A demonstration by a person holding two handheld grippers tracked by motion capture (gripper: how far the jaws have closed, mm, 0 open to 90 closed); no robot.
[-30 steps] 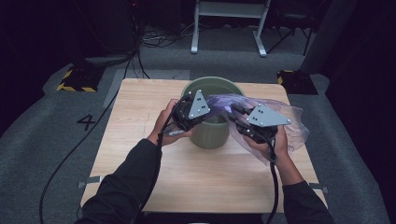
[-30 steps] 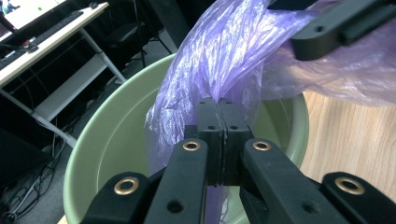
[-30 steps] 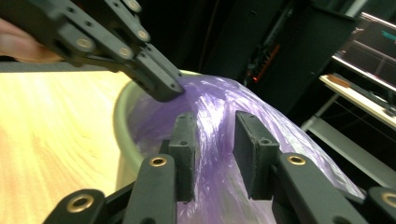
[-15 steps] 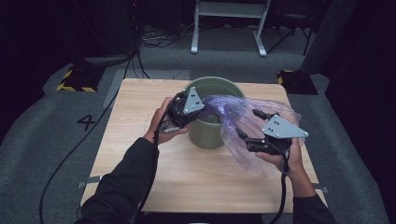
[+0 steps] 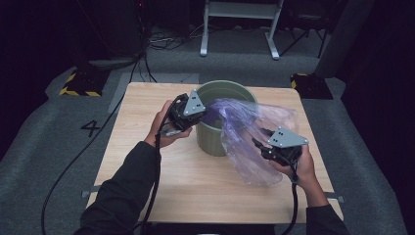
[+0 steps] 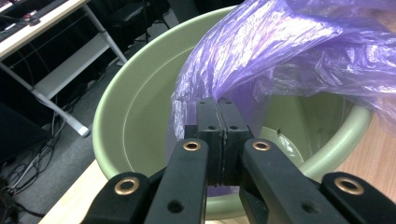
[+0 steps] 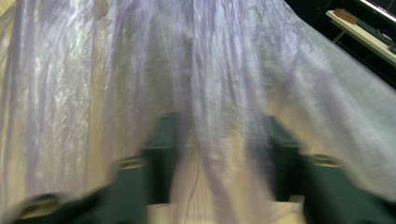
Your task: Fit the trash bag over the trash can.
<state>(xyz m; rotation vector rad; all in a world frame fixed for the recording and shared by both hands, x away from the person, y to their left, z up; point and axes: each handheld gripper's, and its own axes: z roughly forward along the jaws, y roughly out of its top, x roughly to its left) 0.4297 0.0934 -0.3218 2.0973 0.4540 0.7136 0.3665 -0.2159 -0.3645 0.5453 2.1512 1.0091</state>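
Observation:
A green plastic bin [image 5: 214, 142] stands upright at the middle of the wooden table [image 5: 147, 161]. A thin purple plastic bag [image 5: 247, 134] spills from its mouth over the right side down to the tabletop. My left gripper [image 5: 199, 115] is at the bin's near-left rim, shut on a fold of the bag [image 6: 289, 51] over the bin's opening [image 6: 135, 116]. My right gripper [image 5: 258, 146] is low at the right of the bin. In the right gripper view its jaws stand apart under the draped bag [image 7: 196, 60], blurred.
The table's right edge [image 5: 320, 161] lies close to the right hand. Grey floor with cables surrounds the table, and a white metal frame [image 5: 240, 29] stands behind it. Black-and-yellow blocks [image 5: 78, 84] sit at the back left and back right.
My right gripper has moved from the bin's rim out to the right and toward the person, and the bag now stretches out across the table. The left gripper stays at the rim.

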